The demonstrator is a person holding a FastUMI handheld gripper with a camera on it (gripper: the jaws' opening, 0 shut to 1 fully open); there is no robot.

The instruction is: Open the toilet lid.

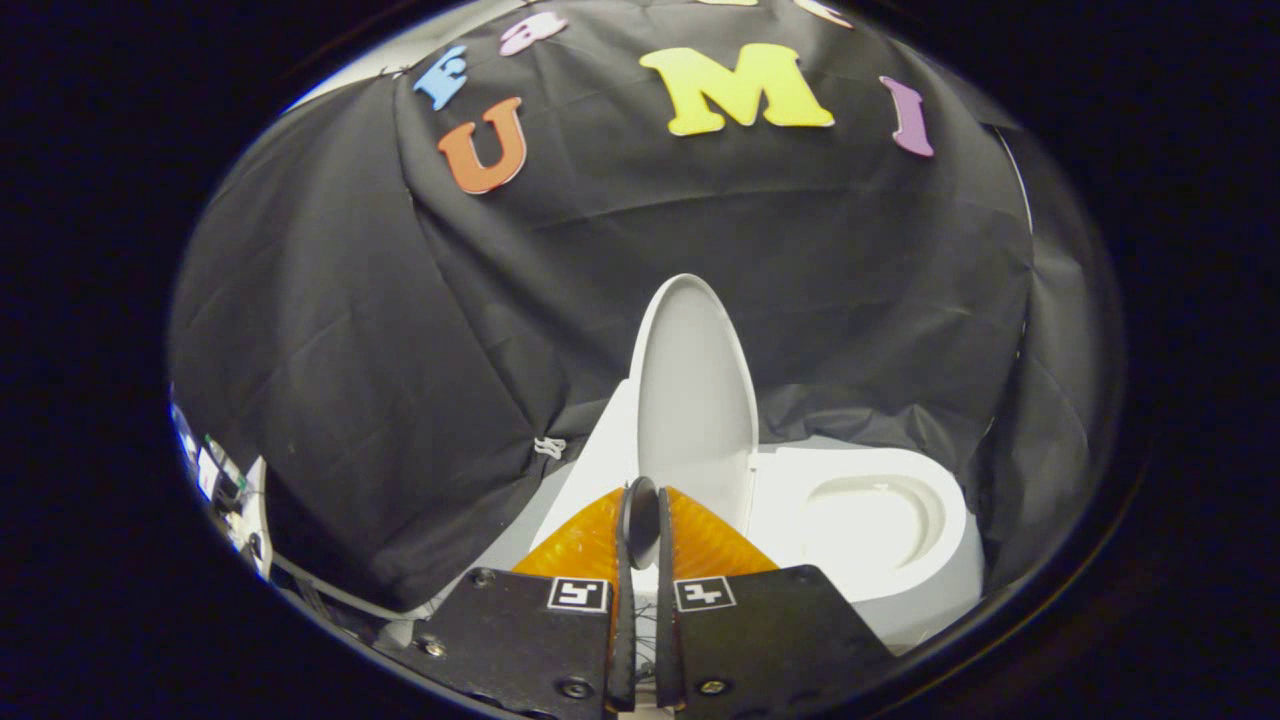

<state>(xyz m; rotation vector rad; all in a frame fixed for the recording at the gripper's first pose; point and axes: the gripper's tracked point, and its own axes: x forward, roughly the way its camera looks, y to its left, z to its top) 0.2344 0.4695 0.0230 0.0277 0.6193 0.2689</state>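
Lid (692, 385) stands upright, bowl (872, 520) exposed, so task looks done. Claw (640, 520) closed on nothing, just short of lid's lower edge.

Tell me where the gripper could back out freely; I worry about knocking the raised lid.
Free room: over the open bowl, beside the lid, and towards the black cloth wall on the other side. Crowded: the gripper, fingers nearly together, sits right at the lid's lower edge.
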